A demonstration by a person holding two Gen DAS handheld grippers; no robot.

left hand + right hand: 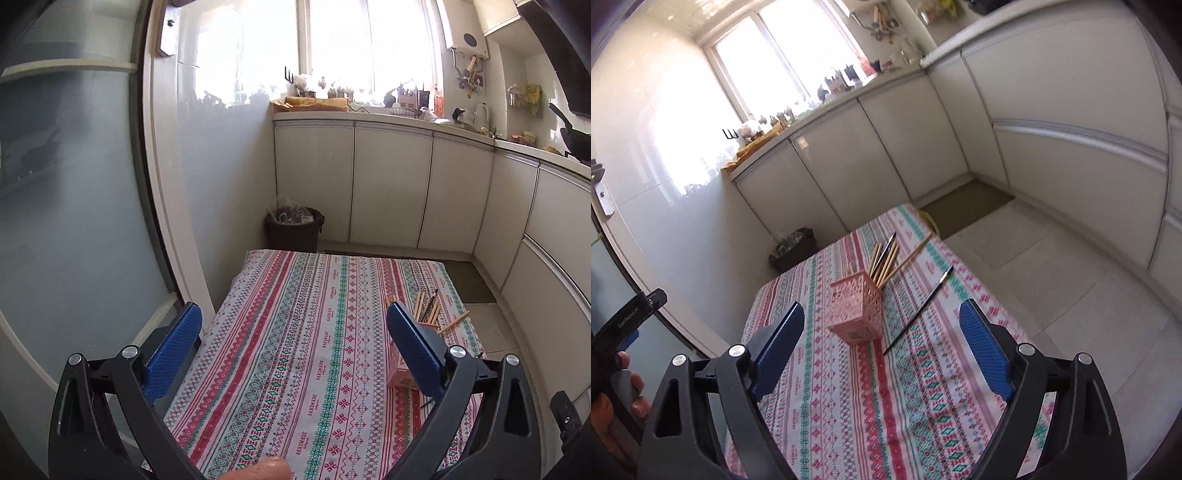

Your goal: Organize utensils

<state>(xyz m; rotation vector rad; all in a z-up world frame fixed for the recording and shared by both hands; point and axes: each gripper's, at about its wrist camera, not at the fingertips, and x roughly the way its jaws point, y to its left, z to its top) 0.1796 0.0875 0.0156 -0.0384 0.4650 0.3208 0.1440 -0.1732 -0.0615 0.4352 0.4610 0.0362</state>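
Observation:
A pink lattice holder (856, 313) stands on the patterned tablecloth (849, 406) with several wooden chopsticks (882, 260) leaning out of it. One wooden chopstick (916, 252) lies on the cloth behind it. A black chopstick (918, 312) lies on the cloth right of the holder. My right gripper (882, 319) is open and empty, above the cloth in front of the holder. My left gripper (295, 321) is open and empty; the holder (400, 369) and its chopsticks (426, 304) show partly behind its right finger (413, 343). A loose wooden chopstick (453, 322) lies beyond.
White kitchen cabinets (388, 184) run along the back and right. A dark waste bin (293, 229) stands on the floor past the table's far edge. A glass door (74, 221) is at the left. Tiled floor (1052, 266) lies right of the table.

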